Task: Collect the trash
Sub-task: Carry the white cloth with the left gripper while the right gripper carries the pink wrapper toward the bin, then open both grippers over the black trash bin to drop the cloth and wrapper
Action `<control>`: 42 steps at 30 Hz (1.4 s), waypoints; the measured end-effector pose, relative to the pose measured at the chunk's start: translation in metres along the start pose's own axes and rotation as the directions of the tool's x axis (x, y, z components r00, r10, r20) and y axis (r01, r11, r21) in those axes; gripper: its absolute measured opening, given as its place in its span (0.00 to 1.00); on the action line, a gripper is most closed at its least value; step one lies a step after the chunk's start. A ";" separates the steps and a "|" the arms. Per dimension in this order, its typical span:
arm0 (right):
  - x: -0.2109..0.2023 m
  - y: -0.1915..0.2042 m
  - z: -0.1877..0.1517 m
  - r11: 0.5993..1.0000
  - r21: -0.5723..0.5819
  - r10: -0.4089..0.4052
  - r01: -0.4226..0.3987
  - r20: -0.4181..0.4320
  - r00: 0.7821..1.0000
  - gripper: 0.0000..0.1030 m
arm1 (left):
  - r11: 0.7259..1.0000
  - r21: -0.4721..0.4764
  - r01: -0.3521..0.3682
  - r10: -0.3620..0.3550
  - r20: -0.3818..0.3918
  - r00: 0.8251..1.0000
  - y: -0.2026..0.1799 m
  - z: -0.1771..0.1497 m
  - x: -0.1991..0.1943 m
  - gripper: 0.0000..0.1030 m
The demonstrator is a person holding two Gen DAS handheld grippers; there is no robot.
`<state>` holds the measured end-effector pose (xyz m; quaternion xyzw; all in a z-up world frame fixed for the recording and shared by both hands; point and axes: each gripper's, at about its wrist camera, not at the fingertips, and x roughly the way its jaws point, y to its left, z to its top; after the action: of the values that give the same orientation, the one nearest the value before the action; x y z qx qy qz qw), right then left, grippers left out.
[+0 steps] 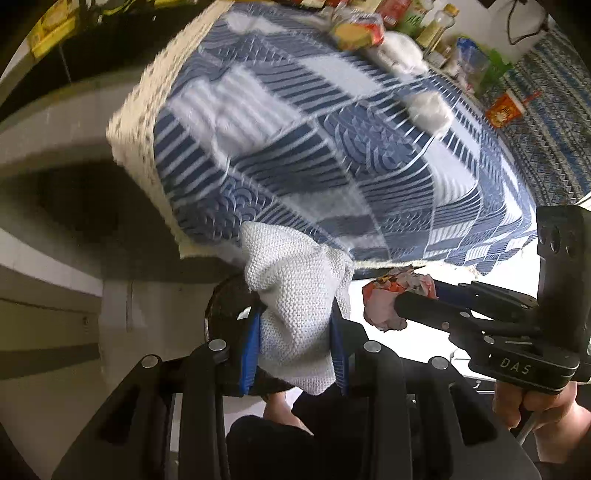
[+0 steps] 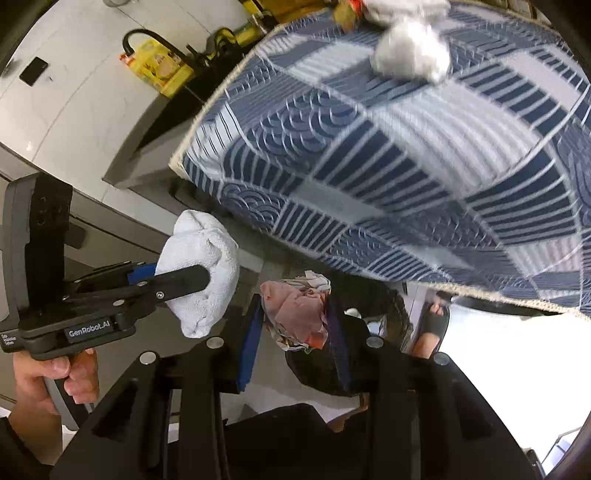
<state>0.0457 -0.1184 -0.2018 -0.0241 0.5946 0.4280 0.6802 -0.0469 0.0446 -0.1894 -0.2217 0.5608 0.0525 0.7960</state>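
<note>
My left gripper (image 1: 295,328) is shut on a crumpled white paper towel (image 1: 295,288), pinched between its blue pads just off the table's near edge. The same towel (image 2: 203,258) shows at the left of the right wrist view. My right gripper (image 2: 295,328) is shut on a crumpled pink and orange wrapper (image 2: 299,314), which hangs beside the towel (image 1: 384,306). Under both grippers is a dark round bin (image 1: 218,310), partly hidden by the fingers, also seen as a black bin (image 2: 317,380). Two more white tissue wads (image 1: 430,109) (image 2: 410,55) lie on the table.
The table wears a blue and white patterned cloth (image 1: 314,147) whose fringed edge hangs over the bin. Bottles and food packets (image 1: 436,29) crowd its far side. A sandalled foot (image 2: 432,325) stands on the floor by the bin. A yellow packet (image 2: 162,70) lies beyond the table.
</note>
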 end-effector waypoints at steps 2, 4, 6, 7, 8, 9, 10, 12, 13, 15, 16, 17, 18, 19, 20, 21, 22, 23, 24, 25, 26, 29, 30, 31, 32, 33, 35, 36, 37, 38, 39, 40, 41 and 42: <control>0.009 -0.002 -0.003 1.000 0.003 -0.004 0.004 -0.024 1.000 0.35 | 1.000 -0.013 -0.001 0.001 -0.021 1.000 0.004 -0.005 0.009 0.30; 0.017 -0.005 -0.008 1.000 0.006 -0.005 0.006 -0.046 0.999 0.35 | 1.000 -0.026 -0.001 0.000 -0.042 0.999 0.007 -0.011 0.016 0.30; 0.025 -0.007 -0.012 1.000 0.013 -0.008 0.009 -0.062 0.998 0.35 | 0.999 -0.038 0.001 -0.003 -0.061 0.998 0.010 -0.016 0.024 0.30; 0.029 -0.009 -0.014 1.000 0.016 -0.010 0.011 -0.074 0.997 0.35 | 0.999 -0.045 -0.002 -0.001 -0.075 0.997 0.013 -0.019 0.029 0.30; 0.033 -0.012 -0.016 1.000 0.019 -0.014 0.016 -0.083 0.996 0.35 | 0.999 -0.050 -0.004 0.000 -0.086 0.996 0.015 -0.022 0.034 0.30; 0.037 -0.014 -0.018 1.000 0.024 -0.015 0.017 -0.094 0.995 0.35 | 0.998 -0.057 -0.007 0.001 -0.098 0.995 0.017 -0.025 0.039 0.30; 0.040 -0.016 -0.020 0.999 0.026 -0.017 0.019 -0.101 0.995 0.35 | 0.998 -0.062 -0.009 0.002 -0.109 0.994 0.019 -0.028 0.043 0.30; 0.047 -0.019 -0.024 0.999 0.034 -0.022 0.026 -0.119 0.993 0.35 | 0.997 -0.071 -0.010 0.001 -0.126 0.992 0.023 -0.032 0.048 0.30; 0.052 -0.023 -0.026 0.999 0.042 -0.022 0.028 -0.133 0.991 0.35 | 0.997 -0.079 -0.009 -0.002 -0.139 0.990 0.026 -0.034 0.053 0.30; 0.058 -0.025 -0.030 0.998 0.049 -0.020 0.028 -0.151 0.988 0.35 | 0.996 -0.090 -0.008 -0.006 -0.158 0.987 0.029 -0.037 0.060 0.30; 0.063 -0.027 -0.032 0.998 0.053 -0.018 0.028 -0.165 0.986 0.35 | 0.995 -0.096 -0.010 -0.007 -0.168 0.986 0.031 -0.039 0.064 0.30; 0.066 -0.028 -0.034 0.998 0.055 -0.020 0.030 -0.173 0.985 0.36 | 0.995 -0.099 -0.013 -0.005 -0.174 0.985 0.033 -0.041 0.067 0.30; 0.071 -0.030 -0.036 0.998 0.056 -0.025 0.035 -0.185 0.982 0.36 | 0.995 -0.102 -0.016 -0.003 -0.180 0.984 0.034 -0.041 0.069 0.30; 0.074 -0.032 -0.038 0.998 0.056 -0.026 0.037 -0.193 0.981 0.36 | 0.994 -0.108 -0.019 -0.002 -0.189 0.982 0.036 -0.042 0.073 0.30; 0.078 -0.034 -0.040 0.997 0.057 -0.029 0.042 -0.201 0.979 0.36 | 0.994 -0.111 -0.020 -0.002 -0.196 0.981 0.037 -0.043 0.076 0.30; 0.081 -0.035 -0.041 0.997 0.060 -0.031 0.044 -0.208 0.978 0.36 | 0.993 -0.113 -0.024 0.000 -0.203 0.979 0.039 -0.045 0.079 0.30; 0.085 -0.037 -0.043 0.997 0.064 -0.031 0.046 -0.221 0.975 0.36 | 0.993 -0.118 -0.028 0.003 -0.211 0.977 0.041 -0.046 0.082 0.30; 0.088 -0.038 -0.044 0.997 0.066 -0.033 0.049 -0.233 0.972 0.36 | 0.992 -0.124 -0.027 -0.001 -0.218 0.976 0.042 -0.048 0.085 0.30; 0.090 -0.038 -0.046 0.997 0.065 -0.034 0.051 -0.237 0.971 0.36 | 0.991 -0.133 -0.024 -0.007 -0.226 0.974 0.043 -0.050 0.087 0.30; 0.091 -0.038 -0.047 0.997 0.060 -0.037 0.053 -0.241 0.970 0.36 | 0.990 -0.140 -0.024 -0.009 -0.231 0.973 0.045 -0.052 0.090 0.30; 0.092 -0.039 -0.048 0.997 0.055 -0.041 0.056 -0.246 0.969 0.36 | 0.989 -0.143 -0.027 -0.008 -0.237 0.972 0.046 -0.054 0.091 0.30; 0.096 -0.041 -0.049 0.996 0.064 -0.037 0.055 -0.253 0.967 0.36 | 0.988 -0.148 -0.035 -0.004 -0.254 0.967 0.047 -0.059 0.098 0.31; 0.096 -0.042 -0.049 0.996 0.066 -0.036 0.055 -0.255 0.966 0.36 | 0.989 -0.146 -0.038 -0.001 -0.260 0.966 0.047 -0.060 0.100 0.31; 0.096 -0.043 -0.050 0.996 0.069 -0.035 0.054 -0.255 0.966 0.36 | 0.989 -0.144 -0.039 0.000 -0.264 0.965 0.046 -0.061 0.101 0.31; 0.096 -0.044 -0.050 0.996 0.073 -0.033 0.053 -0.255 0.966 0.36 | 0.989 -0.143 -0.039 0.000 -0.267 0.964 0.045 -0.062 0.102 0.31; 0.097 -0.044 -0.050 0.996 0.076 -0.032 0.054 -0.255 0.966 0.36 | 0.989 -0.142 -0.040 0.000 -0.270 0.963 0.045 -0.062 0.103 0.31; 0.097 -0.044 -0.051 0.995 0.082 -0.029 0.051 -0.257 0.966 0.37 | 0.989 -0.141 -0.043 0.002 -0.273 0.962 0.043 -0.062 0.104 0.31; 0.097 -0.044 -0.051 0.995 0.083 -0.026 0.049 -0.258 0.966 0.38 | 0.989 -0.141 -0.046 0.005 -0.276 0.961 0.043 -0.061 0.104 0.33; 0.097 -0.045 -0.051 0.995 0.087 -0.023 0.047 -0.260 0.965 0.39 | 0.988 -0.144 -0.050 0.008 -0.278 0.960 0.043 -0.060 0.104 0.36; 0.097 -0.045 -0.051 0.994 0.097 -0.013 0.040 -0.264 0.964 0.44 | 0.988 -0.147 -0.055 0.011 -0.284 0.959 0.044 -0.059 0.106 0.40; 0.097 -0.047 -0.050 0.994 0.107 -0.007 0.036 -0.263 0.965 0.47 | 0.987 -0.149 -0.059 0.014 -0.290 0.957 0.044 -0.059 0.107 0.45; 0.096 -0.048 -0.050 0.993 0.112 -0.009 0.039 -0.258 0.966 0.47 | 0.987 -0.151 -0.061 0.015 -0.287 0.958 0.045 -0.057 0.107 0.45; 0.095 -0.048 -0.049 0.992 0.114 -0.015 0.045 -0.252 0.968 0.48 | 0.986 -0.152 -0.066 0.021 -0.284 0.959 0.046 -0.057 0.106 0.45; 0.093 -0.050 -0.047 0.992 0.118 -0.016 0.046 -0.248 0.969 0.49 | 0.985 -0.155 -0.072 0.025 -0.286 0.958 0.047 -0.056 0.106 0.45</control>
<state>0.0322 -0.1241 -0.3166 -0.0446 0.6992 0.3736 0.6079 -0.0723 0.0466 -0.3158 -0.2776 0.6678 0.0856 0.6853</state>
